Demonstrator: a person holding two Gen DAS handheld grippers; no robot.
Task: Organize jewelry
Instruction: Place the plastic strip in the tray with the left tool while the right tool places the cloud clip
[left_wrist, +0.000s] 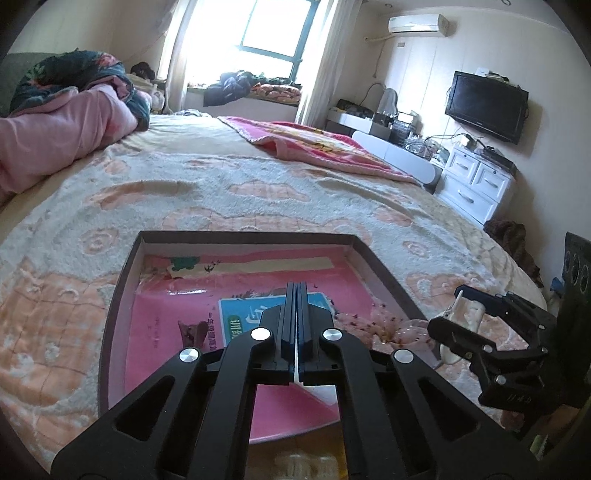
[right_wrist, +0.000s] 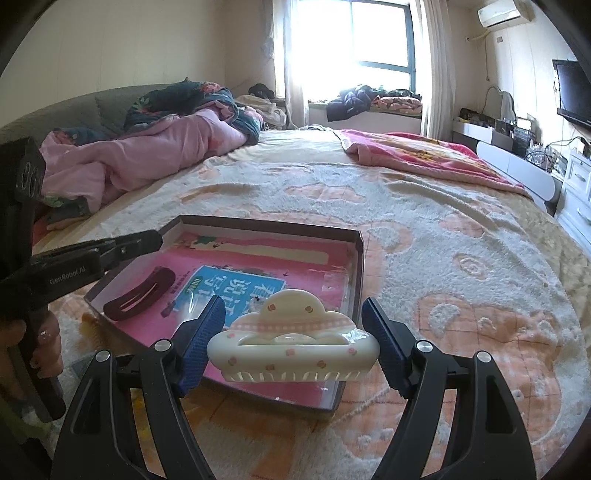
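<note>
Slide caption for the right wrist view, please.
Right tool holds a cream cloud-shaped hair claw over the box, where a dark red clip lies.

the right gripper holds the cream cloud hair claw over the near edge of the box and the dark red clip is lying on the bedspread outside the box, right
Not quite. The right wrist view shows the dark red clip lying inside the box, on its pink lining, not on the bedspread. The rest holds: the right gripper holds the cream cloud hair claw over the box's near edge.

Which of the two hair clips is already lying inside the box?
The dark maroon oval snap clip, lying flat on the box's pink floor. The cream cloud-shaped claw clip is between the right tool's fingers.
</note>
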